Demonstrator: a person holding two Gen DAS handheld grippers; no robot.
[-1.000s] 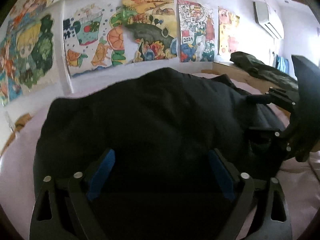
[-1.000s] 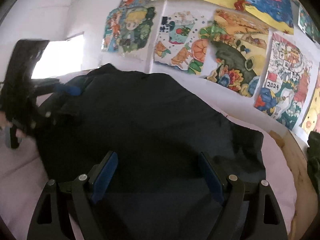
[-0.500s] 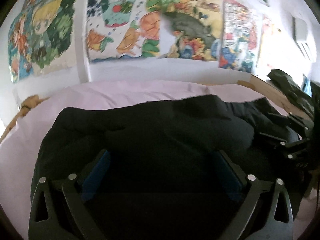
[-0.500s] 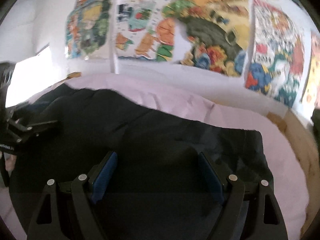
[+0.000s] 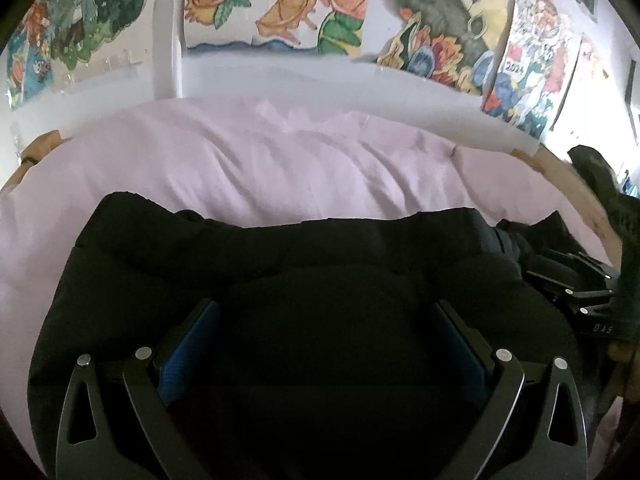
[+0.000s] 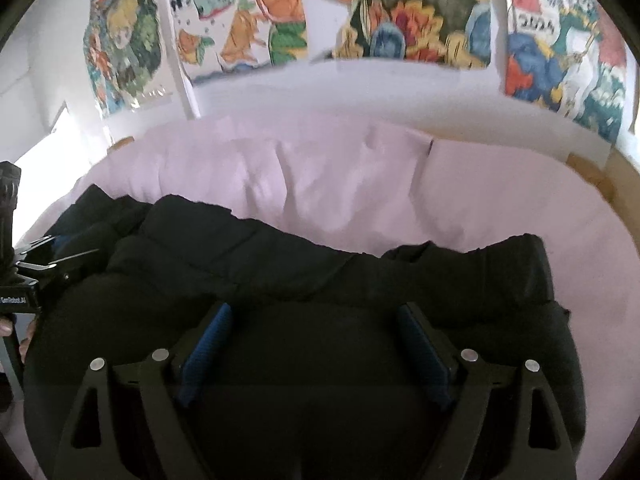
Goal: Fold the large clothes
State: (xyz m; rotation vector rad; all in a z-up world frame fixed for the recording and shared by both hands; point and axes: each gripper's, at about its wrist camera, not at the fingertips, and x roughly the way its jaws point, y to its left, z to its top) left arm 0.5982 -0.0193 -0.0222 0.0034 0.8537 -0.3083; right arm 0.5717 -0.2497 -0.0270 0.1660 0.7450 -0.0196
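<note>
Two grippers hang over one dark garment, and from my seat both wrist feeds show much the same picture. My left gripper has its jaws spread wide, the blue pads standing apart with black cloth lying below and between them; I see no pinch, so I read it as released. My right gripper is widening its jaws at this moment, its blue pads also apart, with the same cloth between them and nothing that I can see squeezed. The black padded jacket lies bunched on the pink bedsheet, filling the lower half of each view, its far edge making a rumpled line across the bed with bare sheet beyond it. In the left feed the right tool shows at the right margin, just beside the garment's edge; in the right feed the left tool shows at the left margin, with a bit of the person's fingers under it. Behind the bed a white wall carries colourful drawings taped in a row. A wooden bed frame edges the sheet at the right, and another dark garment rests on it in the left view.
</note>
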